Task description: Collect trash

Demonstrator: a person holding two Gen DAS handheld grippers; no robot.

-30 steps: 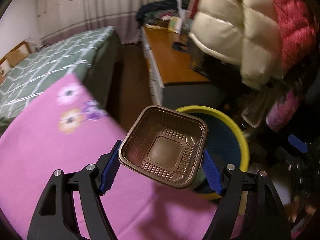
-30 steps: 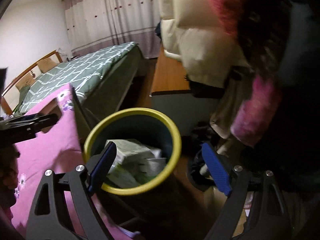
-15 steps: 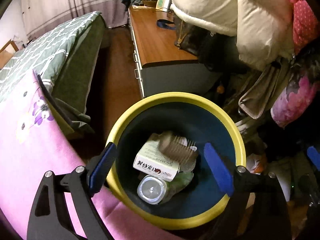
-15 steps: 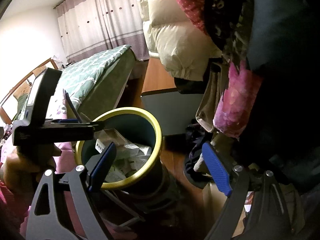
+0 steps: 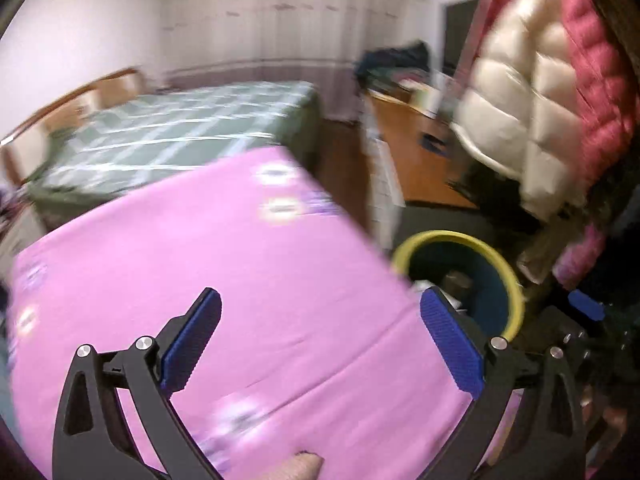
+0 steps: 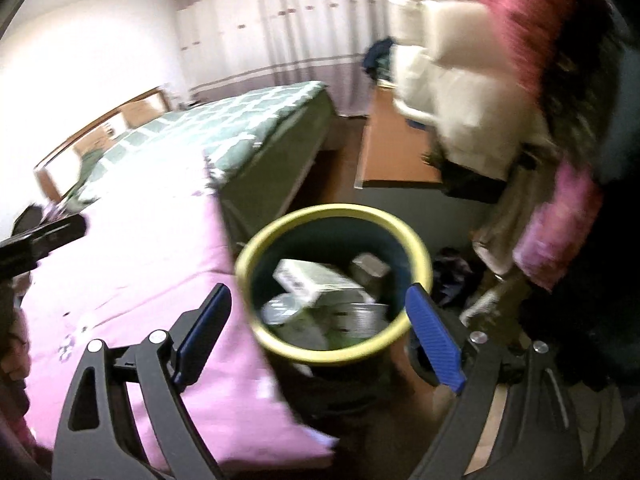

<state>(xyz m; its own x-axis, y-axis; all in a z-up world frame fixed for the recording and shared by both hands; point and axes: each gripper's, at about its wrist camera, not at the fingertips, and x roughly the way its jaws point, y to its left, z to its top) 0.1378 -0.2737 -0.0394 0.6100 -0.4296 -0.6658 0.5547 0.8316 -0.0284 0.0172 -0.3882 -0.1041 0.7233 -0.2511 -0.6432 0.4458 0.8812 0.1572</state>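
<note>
Trash (image 6: 320, 292) fills the bin (image 6: 416, 240) beside the pink bed (image 5: 240, 280); your left claw (image 5: 320, 344) and right claw (image 6: 320, 332) both gape, gripping nothing.

A green checked bed (image 5: 172, 132) stands against pale curtains (image 6: 280, 28); a wooden desk (image 5: 412, 152) lines the dark floor (image 5: 340, 152).

bin (image 6: 334, 354) right of bedspread (image 6: 132, 280), carton (image 6: 316, 282) inside bin, bed (image 6: 224, 136) behind
</note>
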